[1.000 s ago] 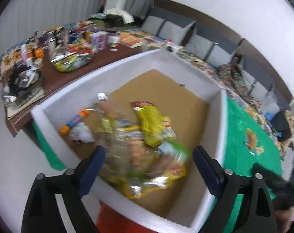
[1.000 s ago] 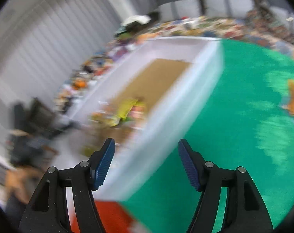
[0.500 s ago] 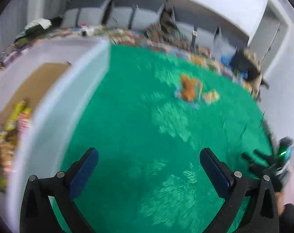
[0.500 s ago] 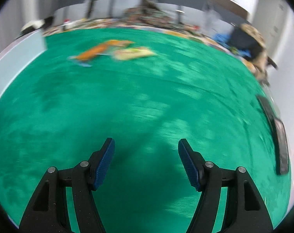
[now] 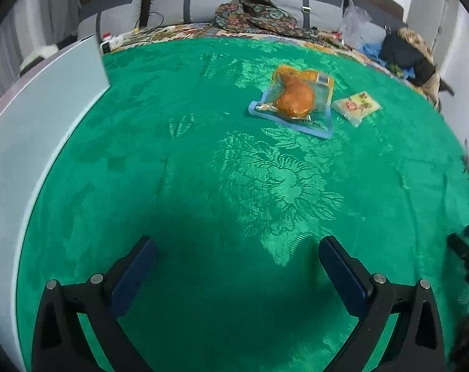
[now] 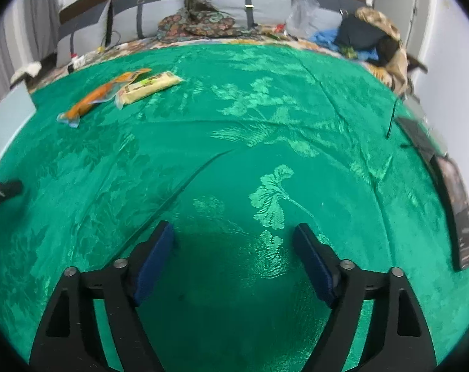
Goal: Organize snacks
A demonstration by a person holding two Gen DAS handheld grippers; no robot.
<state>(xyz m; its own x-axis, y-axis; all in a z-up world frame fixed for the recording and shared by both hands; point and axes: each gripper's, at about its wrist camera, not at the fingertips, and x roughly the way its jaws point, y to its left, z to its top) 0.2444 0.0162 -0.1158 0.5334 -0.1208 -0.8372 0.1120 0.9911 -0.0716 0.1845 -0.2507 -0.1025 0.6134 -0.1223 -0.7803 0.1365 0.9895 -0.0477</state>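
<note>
Two snack items remain on the green patterned cloth (image 5: 203, 161) and are still to be collected: a clear blue-edged pouch holding an orange-brown drumstick-shaped snack (image 5: 296, 99), in the upper right of the left wrist view, and a small pale yellow-green packet (image 5: 356, 107) just beside it on its right. In the right wrist view both lie in the upper left, the pouch (image 6: 95, 97) touching or nearly touching the packet (image 6: 147, 88). The white box wall (image 5: 45, 117) runs along the left edge of the left wrist view; its interior is cut off, so what it contains cannot be confirmed here. The left gripper (image 5: 234, 266) has its jaws fully apart and empty. The right gripper (image 6: 234, 260) has just been opening its jaws, with nothing between them. A dark flat device (image 6: 457, 210) at the right edge is hard to identify.
</note>
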